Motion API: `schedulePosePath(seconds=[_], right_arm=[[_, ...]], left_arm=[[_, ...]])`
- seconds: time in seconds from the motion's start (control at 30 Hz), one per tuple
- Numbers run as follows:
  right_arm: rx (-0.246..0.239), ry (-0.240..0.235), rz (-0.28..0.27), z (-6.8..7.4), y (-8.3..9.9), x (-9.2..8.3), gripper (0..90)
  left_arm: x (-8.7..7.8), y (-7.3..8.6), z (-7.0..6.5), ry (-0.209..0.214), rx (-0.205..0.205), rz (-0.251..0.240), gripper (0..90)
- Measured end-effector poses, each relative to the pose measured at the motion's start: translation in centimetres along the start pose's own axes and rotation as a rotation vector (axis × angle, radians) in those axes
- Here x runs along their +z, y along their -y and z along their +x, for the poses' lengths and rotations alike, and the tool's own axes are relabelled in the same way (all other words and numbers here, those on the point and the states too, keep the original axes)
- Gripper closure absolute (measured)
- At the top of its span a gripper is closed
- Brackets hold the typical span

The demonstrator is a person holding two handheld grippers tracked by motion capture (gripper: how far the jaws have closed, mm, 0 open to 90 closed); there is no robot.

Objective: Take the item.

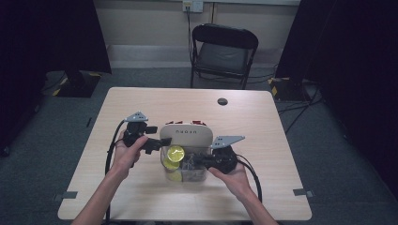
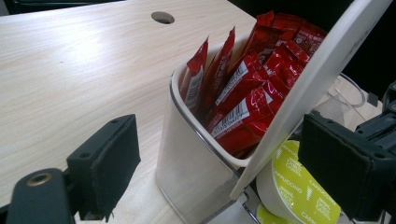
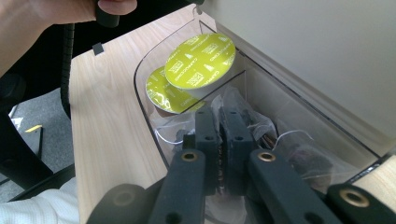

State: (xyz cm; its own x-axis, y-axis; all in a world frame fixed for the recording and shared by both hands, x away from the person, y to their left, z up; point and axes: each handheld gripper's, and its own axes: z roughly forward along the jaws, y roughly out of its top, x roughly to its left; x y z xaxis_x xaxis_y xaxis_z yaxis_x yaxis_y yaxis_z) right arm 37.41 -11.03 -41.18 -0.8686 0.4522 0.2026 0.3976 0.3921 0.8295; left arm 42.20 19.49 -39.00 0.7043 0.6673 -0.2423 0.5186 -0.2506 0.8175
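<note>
Teabag (image 3: 243,105) — between right hand-held gripper (image 3: 219,122) pads

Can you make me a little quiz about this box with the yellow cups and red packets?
1. True or false: the white lid of the clear box is tipped up.
2. What sits in the back compartment? A) red packets B) spoons C) apples
3. The fingers of the right gripper are shut on a clear ____.

Key
1. True. The lid leans up and the left gripper straddles its edge, fingers open.
2. A. The yellow-lidded capsules lie in the front part.
3. Bag. It looks like a small clear bag with something dark inside, beside the capsules.
</note>
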Motion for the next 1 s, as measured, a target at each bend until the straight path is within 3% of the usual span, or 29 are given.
schedulePosePath(seconds=[1.0], right_arm=[[0.039,0.004,-0.079,-0.4,-0.5,-1.4,90.0]], left_arm=[[0.1,0.1,0.0,0.002,-0.003,-0.007,12.6]])
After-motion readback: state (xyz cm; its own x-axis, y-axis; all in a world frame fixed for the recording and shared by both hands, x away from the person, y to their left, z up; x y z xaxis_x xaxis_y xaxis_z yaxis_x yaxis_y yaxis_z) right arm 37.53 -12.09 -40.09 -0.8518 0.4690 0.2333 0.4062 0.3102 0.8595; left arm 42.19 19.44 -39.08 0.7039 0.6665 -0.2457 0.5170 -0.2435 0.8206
